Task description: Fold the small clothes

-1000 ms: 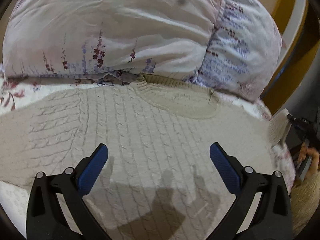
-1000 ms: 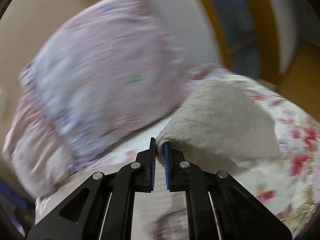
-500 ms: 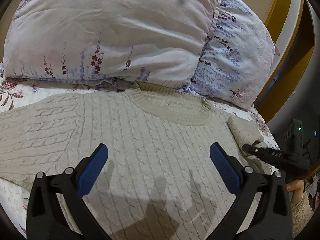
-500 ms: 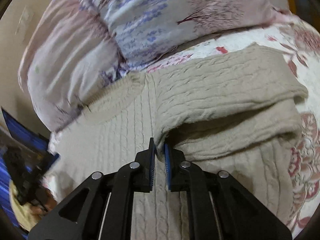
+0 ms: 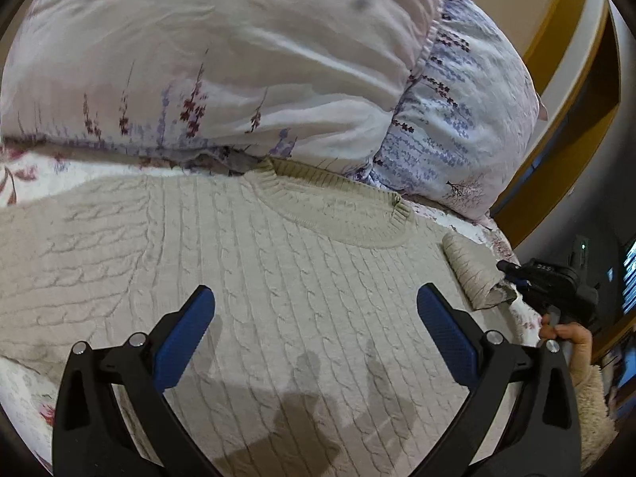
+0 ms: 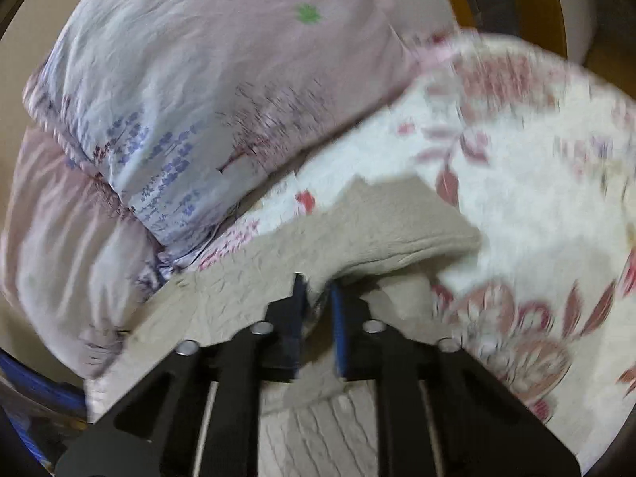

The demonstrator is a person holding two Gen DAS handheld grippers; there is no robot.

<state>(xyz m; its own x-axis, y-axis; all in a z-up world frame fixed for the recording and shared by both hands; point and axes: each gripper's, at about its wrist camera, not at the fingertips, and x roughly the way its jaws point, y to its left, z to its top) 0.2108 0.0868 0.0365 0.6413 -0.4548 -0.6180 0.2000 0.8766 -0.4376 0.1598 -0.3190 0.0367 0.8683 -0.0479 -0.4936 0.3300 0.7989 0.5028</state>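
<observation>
Bed [image 5: 24, 175] with a white floral-print cover; two pale lavender-sprigged pillows [image 5: 246, 59] stacked at the head, wooden frame beyond.

Left wrist view: beige cable-knit wool sweater [image 5: 246, 278] lies face up and flat on the bed, ribbed neckline touching the pillows. Left gripper [image 5: 316, 320] hovers over the chest, jaws released and wide, nothing between them. At the right edge the sweater's sleeve [image 5: 471, 270] is doubled back in a thick roll, with the right gripper [image 5: 512, 274] at its end and a hand [image 5: 568, 332] in a fuzzy cuff behind.

Right wrist view, motion-blurred: right gripper [image 6: 318, 298] has its jaws clenched on a pinch of sleeve knit, closing the last bit; the fabric drapes off to the right over the cover.

Handling, as judged: soft, limp, moderately weighty knit; grips well, stretches and sags if lifted by one point. Best taken at the cuff, shoulder seam or hem, where the ribbing gives firmer purchase.
</observation>
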